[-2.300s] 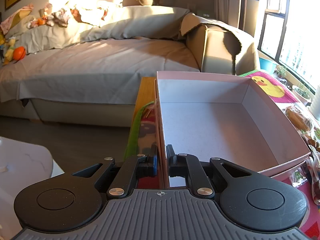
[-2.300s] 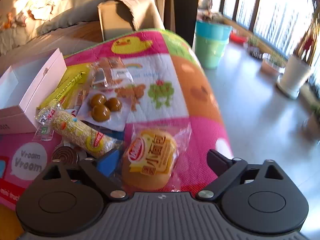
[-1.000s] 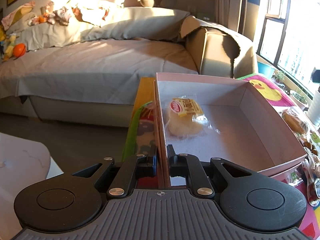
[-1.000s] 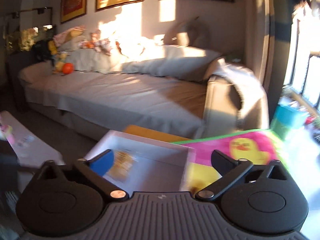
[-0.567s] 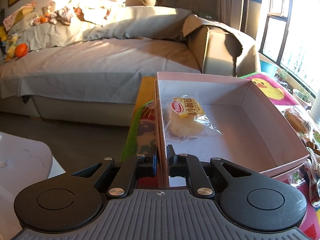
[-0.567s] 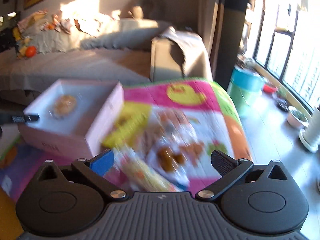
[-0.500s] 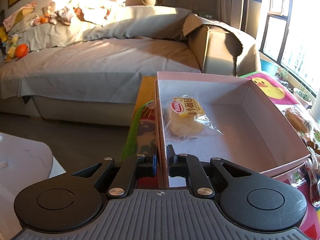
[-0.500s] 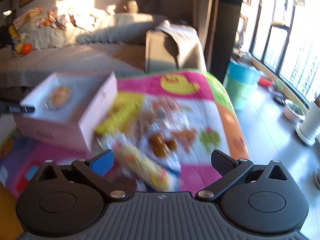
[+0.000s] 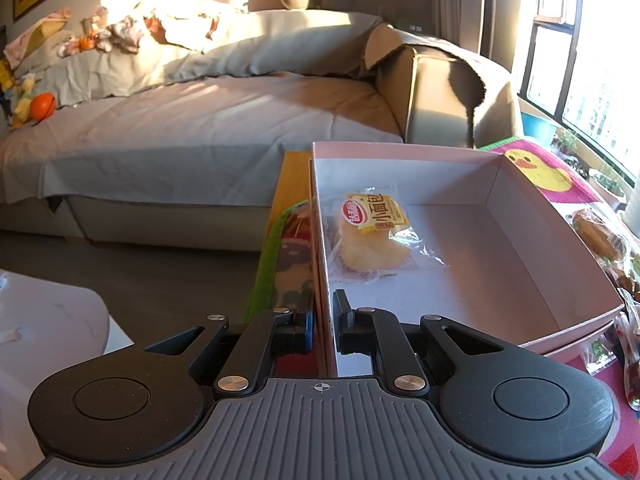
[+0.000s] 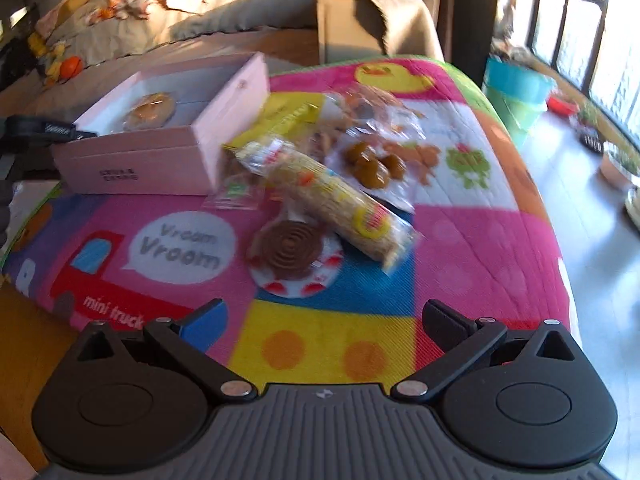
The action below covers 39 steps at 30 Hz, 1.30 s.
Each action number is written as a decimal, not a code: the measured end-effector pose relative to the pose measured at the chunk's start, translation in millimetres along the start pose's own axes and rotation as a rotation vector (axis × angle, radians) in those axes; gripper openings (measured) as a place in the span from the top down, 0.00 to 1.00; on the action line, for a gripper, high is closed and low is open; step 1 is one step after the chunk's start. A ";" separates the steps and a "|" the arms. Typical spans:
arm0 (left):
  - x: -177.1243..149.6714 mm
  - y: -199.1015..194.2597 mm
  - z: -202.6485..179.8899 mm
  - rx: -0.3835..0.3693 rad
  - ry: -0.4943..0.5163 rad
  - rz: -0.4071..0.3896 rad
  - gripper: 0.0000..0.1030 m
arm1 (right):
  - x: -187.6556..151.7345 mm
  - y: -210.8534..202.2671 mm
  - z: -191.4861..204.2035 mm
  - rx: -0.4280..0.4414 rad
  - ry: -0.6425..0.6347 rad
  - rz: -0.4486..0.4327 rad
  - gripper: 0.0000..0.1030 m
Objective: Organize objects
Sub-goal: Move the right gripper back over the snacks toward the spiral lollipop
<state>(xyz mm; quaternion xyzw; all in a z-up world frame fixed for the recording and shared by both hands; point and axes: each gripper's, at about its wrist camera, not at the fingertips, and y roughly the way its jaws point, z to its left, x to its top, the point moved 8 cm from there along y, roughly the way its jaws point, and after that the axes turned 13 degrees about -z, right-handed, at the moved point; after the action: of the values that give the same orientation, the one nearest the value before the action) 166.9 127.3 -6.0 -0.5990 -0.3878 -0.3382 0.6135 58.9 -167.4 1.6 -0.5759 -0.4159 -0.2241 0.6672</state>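
Your left hand-held gripper (image 9: 322,316) clamps the near wall of the shallow pink cardboard box (image 9: 560,236) holding a wrapped yellow bun (image 9: 372,236), while your right hand-held gripper (image 10: 324,320) hangs spread wide above the surface's colourful play mat (image 10: 460,240), near its front edge.

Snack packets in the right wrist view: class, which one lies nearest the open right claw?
The brown spiral coil packet lies nearest the right claw. The long yellow noodle-like packet and the brown-ball packet lie farther off.
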 end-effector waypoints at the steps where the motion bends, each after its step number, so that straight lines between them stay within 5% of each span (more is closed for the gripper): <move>1: -0.1 0.0 0.1 -0.001 -0.002 0.000 0.89 | 1.5 -2.1 5.7 0.007 -0.024 -0.010 0.00; 8: -0.4 0.2 0.2 0.000 0.000 0.002 0.89 | 15.3 -3.3 31.6 0.071 -0.096 -0.073 0.01; 16: -0.5 0.7 -0.5 0.002 0.007 0.005 0.89 | 48.0 35.9 9.4 -0.019 -0.150 -0.142 0.07; 22: -0.4 0.6 -0.4 0.002 0.007 0.005 0.89 | 46.2 60.8 -33.5 -0.008 0.052 -0.045 0.07; 27: -0.4 0.6 -0.4 0.002 0.007 0.005 0.89 | 30.7 33.5 -19.3 0.177 0.207 0.017 0.09; 29: -0.3 0.6 -0.7 0.004 0.007 0.005 0.89 | 30.9 15.6 -3.2 0.243 0.171 0.004 0.09; 33: -1.0 0.7 -0.2 0.003 0.007 0.005 0.89 | 35.3 -4.6 14.4 0.149 -0.013 -0.069 0.09; 37: -1.9 0.1 -0.1 0.001 0.005 0.006 0.89 | 32.3 -2.8 31.8 0.174 -0.067 -0.069 0.29; 39: -1.9 0.4 -0.2 0.002 0.005 0.006 0.89 | 29.0 2.7 41.3 0.186 -0.115 -0.067 0.29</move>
<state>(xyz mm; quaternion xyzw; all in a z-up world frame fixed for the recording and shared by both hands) 166.4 127.0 -7.8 -0.5986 -0.3848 -0.3377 0.6161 64.8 -122.1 23.3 -0.5092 -0.4916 -0.1731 0.6849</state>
